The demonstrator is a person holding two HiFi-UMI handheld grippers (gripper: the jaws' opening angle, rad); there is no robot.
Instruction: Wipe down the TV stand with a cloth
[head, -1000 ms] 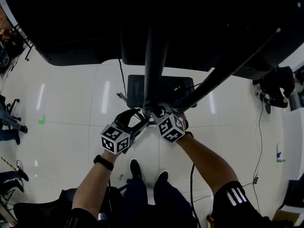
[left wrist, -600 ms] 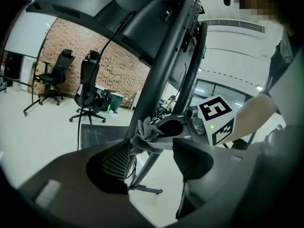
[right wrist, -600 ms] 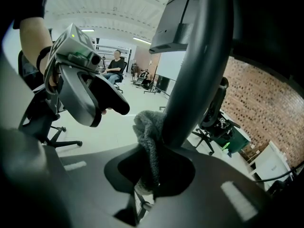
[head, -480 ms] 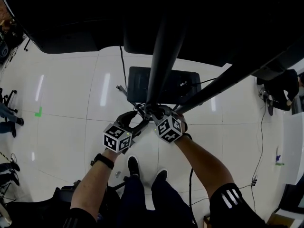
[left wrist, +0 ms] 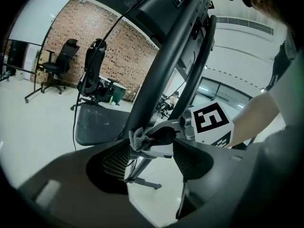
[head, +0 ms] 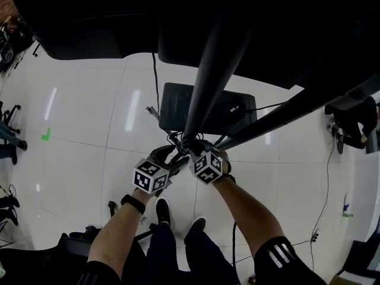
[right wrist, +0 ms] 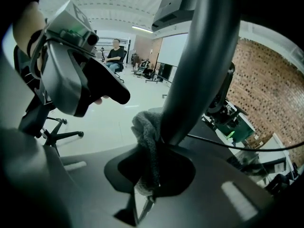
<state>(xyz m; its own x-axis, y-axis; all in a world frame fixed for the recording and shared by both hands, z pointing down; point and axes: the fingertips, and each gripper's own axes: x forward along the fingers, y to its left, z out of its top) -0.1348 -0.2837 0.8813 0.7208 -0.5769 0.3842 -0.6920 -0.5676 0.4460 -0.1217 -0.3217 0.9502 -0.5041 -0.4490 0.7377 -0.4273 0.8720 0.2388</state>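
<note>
A black office chair (left wrist: 58, 64) stands before the brick wall (left wrist: 71, 30), on white floor (left wrist: 33, 122).

head view looks steeply down; both gripper views closely face the pole (head: 208, 82).

Both grippers meet low on the TV stand pole (head: 202, 88): the right gripper (head: 190, 149) has the cloth (right wrist: 148, 137) up against the pole, the left gripper (head: 176, 158) sits just beside it on the left, and the stand's base (head: 172, 108) lies on the floor (head: 83, 135) behind them
</note>
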